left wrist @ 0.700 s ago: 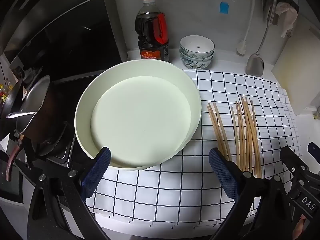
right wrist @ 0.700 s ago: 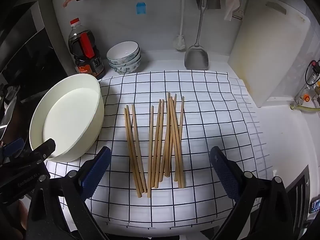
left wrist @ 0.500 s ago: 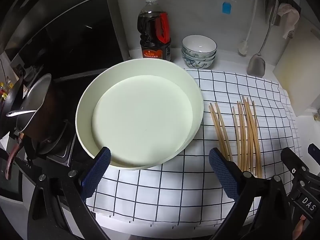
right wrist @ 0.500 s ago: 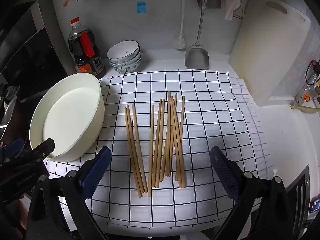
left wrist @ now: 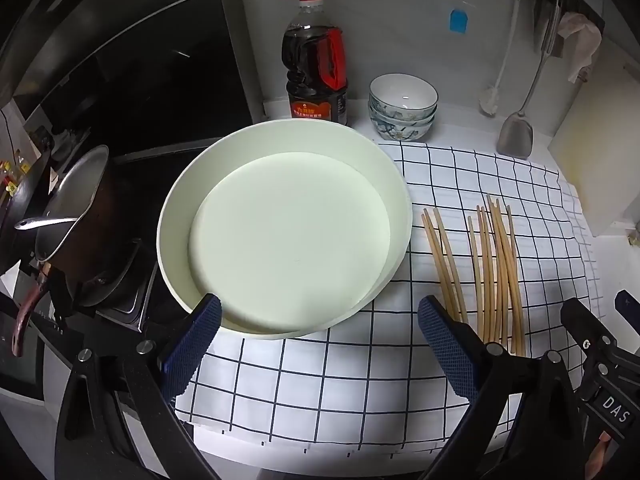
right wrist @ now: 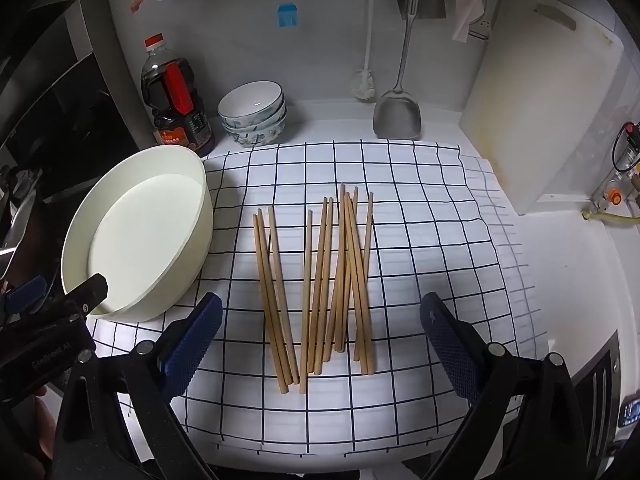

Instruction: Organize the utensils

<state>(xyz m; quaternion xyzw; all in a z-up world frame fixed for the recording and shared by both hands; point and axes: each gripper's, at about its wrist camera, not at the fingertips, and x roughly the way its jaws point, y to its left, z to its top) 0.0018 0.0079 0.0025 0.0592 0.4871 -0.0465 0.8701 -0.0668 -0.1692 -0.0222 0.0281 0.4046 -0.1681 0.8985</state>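
Two grippers hang over the counter with nothing held: the left gripper (left wrist: 318, 344) has its blue pads spread as wide as they go above the near rim of the white bowl (left wrist: 402, 204), and the right gripper (right wrist: 320, 344) is just as wide, empty, poised over the near ends of the chopsticks (right wrist: 316, 280). These lie loose on the checked cloth (right wrist: 420, 240), just right of the bowl, some crossing and resting on each other. That tangle is the likely trouble: closing on one pair could drag or flick its neighbours, and thin round sticks may roll out from between the pads or slide off the cloth's front edge. The bowl sits close to the stove side, so a nudge from the left gripper could push it toward the pan (left wrist: 68, 216). Readable writing is scant: "DAS" on the right gripper's body in the left wrist view; the bottle (right wrist: 176, 96) label is too small to read.
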